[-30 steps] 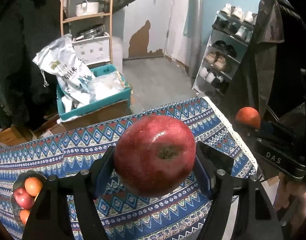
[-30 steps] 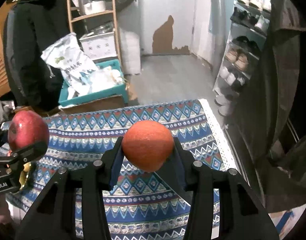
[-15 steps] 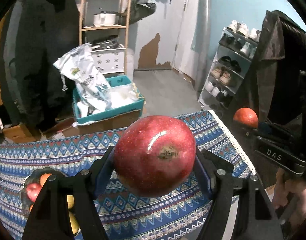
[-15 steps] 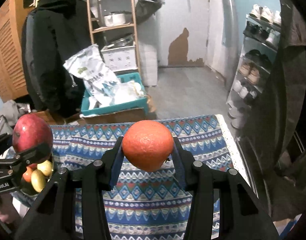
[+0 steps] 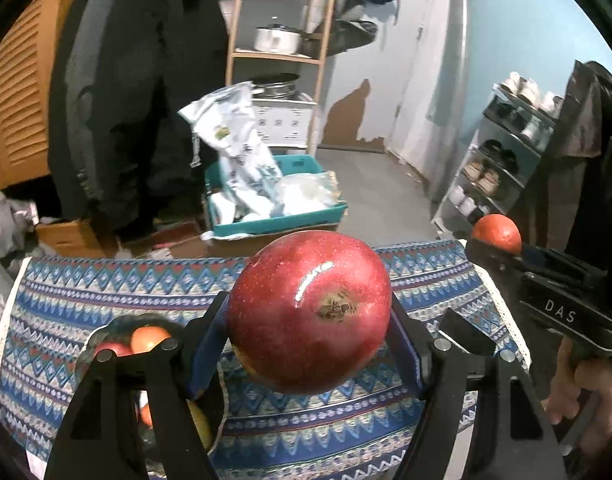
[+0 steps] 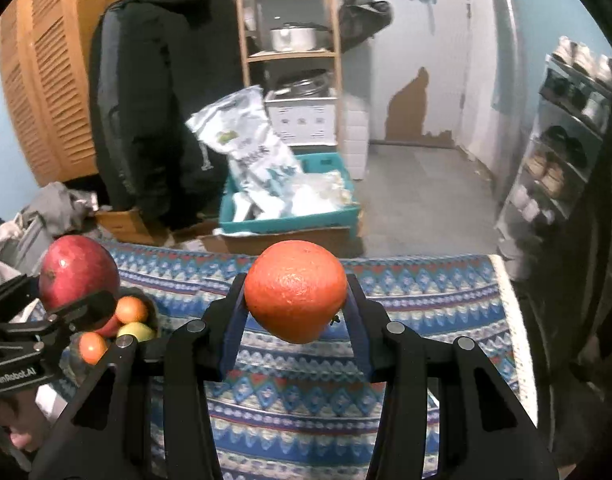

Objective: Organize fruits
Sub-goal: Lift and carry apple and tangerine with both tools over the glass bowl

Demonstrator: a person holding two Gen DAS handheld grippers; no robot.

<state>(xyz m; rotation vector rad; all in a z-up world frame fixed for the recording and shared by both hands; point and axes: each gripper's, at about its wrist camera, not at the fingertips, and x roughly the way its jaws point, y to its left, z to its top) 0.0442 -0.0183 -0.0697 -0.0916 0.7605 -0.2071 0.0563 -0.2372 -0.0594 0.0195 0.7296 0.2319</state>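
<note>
My left gripper is shut on a big red apple, held above the patterned blue tablecloth. In the right wrist view the same red apple shows at the left, above a dark bowl of fruit. My right gripper is shut on an orange, also above the cloth. That orange appears at the right of the left wrist view. The bowl sits at the cloth's left end, partly hidden by my left fingers.
Beyond the table stand a teal crate with white bags, a wooden shelf with a pot, a hanging black coat and a shoe rack at the right. A hand grips the right tool.
Both grippers have risen and swung left with their fruit still clamped. The fruit bowl has come further into both views.
</note>
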